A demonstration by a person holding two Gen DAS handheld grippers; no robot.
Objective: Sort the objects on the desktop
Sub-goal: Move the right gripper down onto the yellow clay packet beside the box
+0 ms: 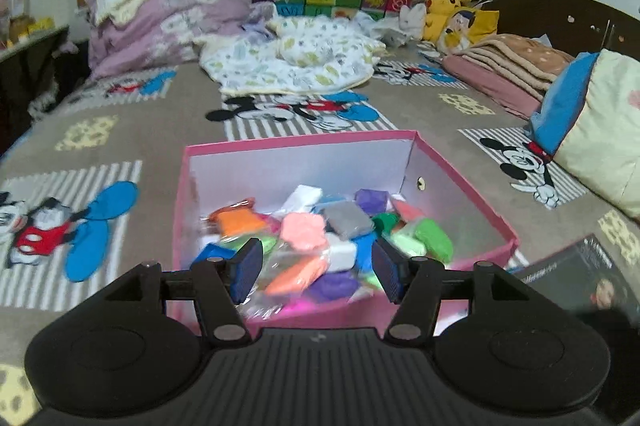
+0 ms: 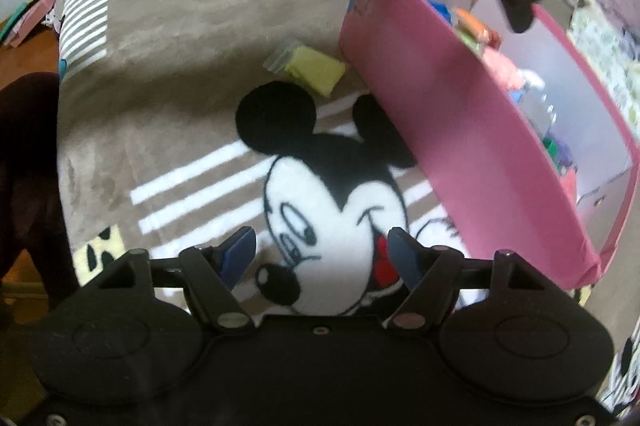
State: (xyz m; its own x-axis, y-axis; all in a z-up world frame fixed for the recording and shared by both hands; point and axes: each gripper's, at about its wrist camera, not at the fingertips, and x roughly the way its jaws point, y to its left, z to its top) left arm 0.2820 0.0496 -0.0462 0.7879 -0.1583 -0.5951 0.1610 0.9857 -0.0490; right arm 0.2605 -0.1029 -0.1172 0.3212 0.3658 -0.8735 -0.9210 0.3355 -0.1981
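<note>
The yellow packet [image 2: 310,68] lies ahead of my empty, parted right tool [image 2: 322,258], beside the pink box [image 2: 460,130], its long axis slanting right.

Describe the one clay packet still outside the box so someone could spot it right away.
Find the pink box on the brown cartoon-mouse blanket. Just outside its long pink wall, above the printed mouse's ear, lies a yellow clay packet in clear wrap. It is the only packet on the blanket; the rest are inside the box.

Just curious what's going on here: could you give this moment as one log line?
left gripper: open, empty, over pink box | right gripper: open, empty | yellow packet: on blanket beside box | packets in box
</note>
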